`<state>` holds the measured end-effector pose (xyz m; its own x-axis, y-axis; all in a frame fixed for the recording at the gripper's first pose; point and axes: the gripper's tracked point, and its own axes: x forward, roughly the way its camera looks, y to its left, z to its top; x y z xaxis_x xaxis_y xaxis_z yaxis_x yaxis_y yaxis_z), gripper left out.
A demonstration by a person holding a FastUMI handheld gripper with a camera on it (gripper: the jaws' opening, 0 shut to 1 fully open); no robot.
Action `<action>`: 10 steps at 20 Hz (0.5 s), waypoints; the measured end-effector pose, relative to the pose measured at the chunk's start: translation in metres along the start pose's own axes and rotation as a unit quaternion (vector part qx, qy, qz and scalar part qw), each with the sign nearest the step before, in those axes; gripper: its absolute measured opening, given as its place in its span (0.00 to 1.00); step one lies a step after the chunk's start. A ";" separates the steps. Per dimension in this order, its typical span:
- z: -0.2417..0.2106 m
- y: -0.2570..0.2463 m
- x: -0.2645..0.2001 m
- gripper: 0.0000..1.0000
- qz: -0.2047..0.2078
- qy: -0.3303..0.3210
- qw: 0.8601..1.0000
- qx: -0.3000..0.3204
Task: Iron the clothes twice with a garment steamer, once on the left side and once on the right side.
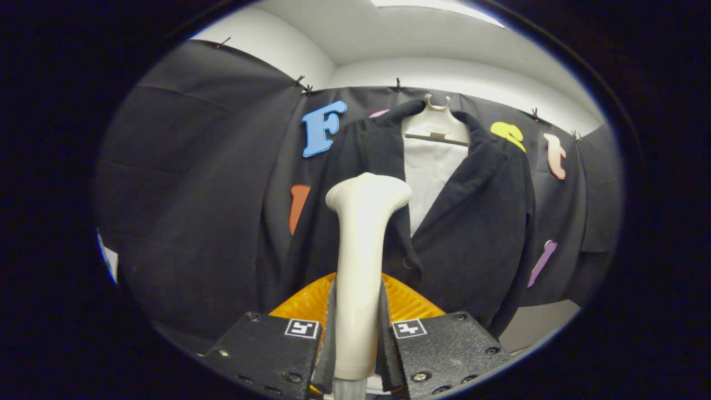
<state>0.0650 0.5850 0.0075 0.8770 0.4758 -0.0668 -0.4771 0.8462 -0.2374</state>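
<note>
Smooth, cream-white plastic is forming the garment steamer [362, 261], a slim rounded handle widening into a flared, flattened head at its far end. The gripper [355, 339] is clenching this handle: both fingers are pressing on its lower part from either side, their inner pads looking ribbed where they are meeting the plastic. The steamer's long axis is running straight forward along the fingers, upright in the gripper view, and its head is pointing away toward the jacket [444, 222], sitting in front of the left-hand panel near the lapel; whether the head is touching the cloth cannot be told. The jacket is a dark, matte, finely textured fabric, hanging open on a pale moulded hanger [436, 125] against the booth's black cloth wall [183, 183], with a white smooth lining or shirt [430, 178] showing in the V between the lapels. Just beyond the fingers and below the jacket hem, an orange translucent ribbed piece [311, 303] with a domed outline is showing behind the handle; what it is cannot be told.
</note>
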 end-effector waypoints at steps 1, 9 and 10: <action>-0.007 0.001 -0.002 0.34 0.000 0.007 1.000 -0.003; -0.065 0.010 -0.018 0.35 0.017 0.064 0.998 -0.009; -0.074 0.010 -0.021 0.35 0.019 0.073 0.997 -0.008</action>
<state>0.0456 0.5661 -0.0648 0.8581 0.4655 -0.2168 -0.5096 0.8241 -0.2475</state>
